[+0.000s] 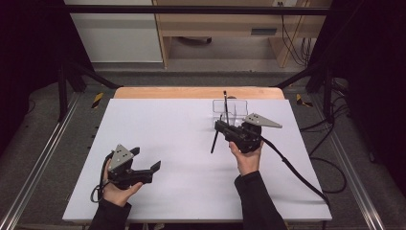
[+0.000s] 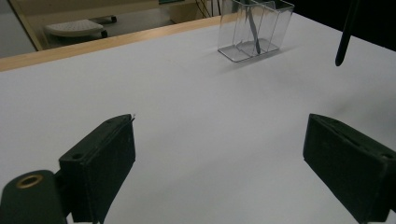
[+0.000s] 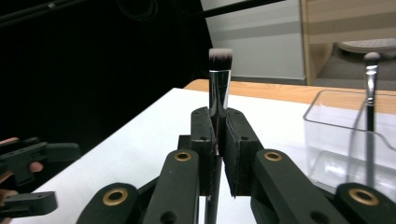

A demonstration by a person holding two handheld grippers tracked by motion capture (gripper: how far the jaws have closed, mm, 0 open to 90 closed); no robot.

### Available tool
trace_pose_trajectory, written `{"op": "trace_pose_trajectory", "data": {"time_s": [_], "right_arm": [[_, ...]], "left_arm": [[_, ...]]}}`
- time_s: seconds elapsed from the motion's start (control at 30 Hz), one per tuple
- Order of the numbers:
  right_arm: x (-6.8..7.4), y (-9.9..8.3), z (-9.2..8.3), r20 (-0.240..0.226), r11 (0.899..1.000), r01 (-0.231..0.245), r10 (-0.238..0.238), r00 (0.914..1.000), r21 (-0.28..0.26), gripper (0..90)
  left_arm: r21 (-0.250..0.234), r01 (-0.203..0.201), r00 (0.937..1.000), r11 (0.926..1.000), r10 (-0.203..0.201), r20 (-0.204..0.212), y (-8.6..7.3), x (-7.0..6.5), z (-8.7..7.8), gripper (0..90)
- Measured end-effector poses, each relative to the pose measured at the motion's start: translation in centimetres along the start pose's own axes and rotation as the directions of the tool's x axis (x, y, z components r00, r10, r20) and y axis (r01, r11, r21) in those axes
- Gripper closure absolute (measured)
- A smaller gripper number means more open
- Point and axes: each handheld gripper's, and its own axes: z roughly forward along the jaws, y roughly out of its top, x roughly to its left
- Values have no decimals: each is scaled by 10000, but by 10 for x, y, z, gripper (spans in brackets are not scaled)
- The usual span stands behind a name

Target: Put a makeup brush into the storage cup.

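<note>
Bright tabletop, dark surroundings, soft shadows.

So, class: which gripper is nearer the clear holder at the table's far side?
Right. The right gripper, jaws shut on a brush, sits just in front of the holder. The left gripper, jaws open, is far off near the table's front left.

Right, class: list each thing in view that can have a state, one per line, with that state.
Left gripper: jaws open, nothing between them.
Right gripper: shut on the black-handled makeup brush, bristles up.
Clear plastic divided organiser box: upright on the white table, holding one slim silver-ferruled brush.
</note>
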Motion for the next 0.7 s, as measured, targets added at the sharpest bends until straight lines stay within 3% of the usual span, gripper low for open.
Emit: {"op": "trace_pose_trajectory", "data": {"time_s": [0.7], "right_arm": [[-25,26,1,1018,9989,405,-377,9941,-256,838]], "left_arm": [[180,224,9994,9996,-219,-269,-7,10,-2,77]]}}
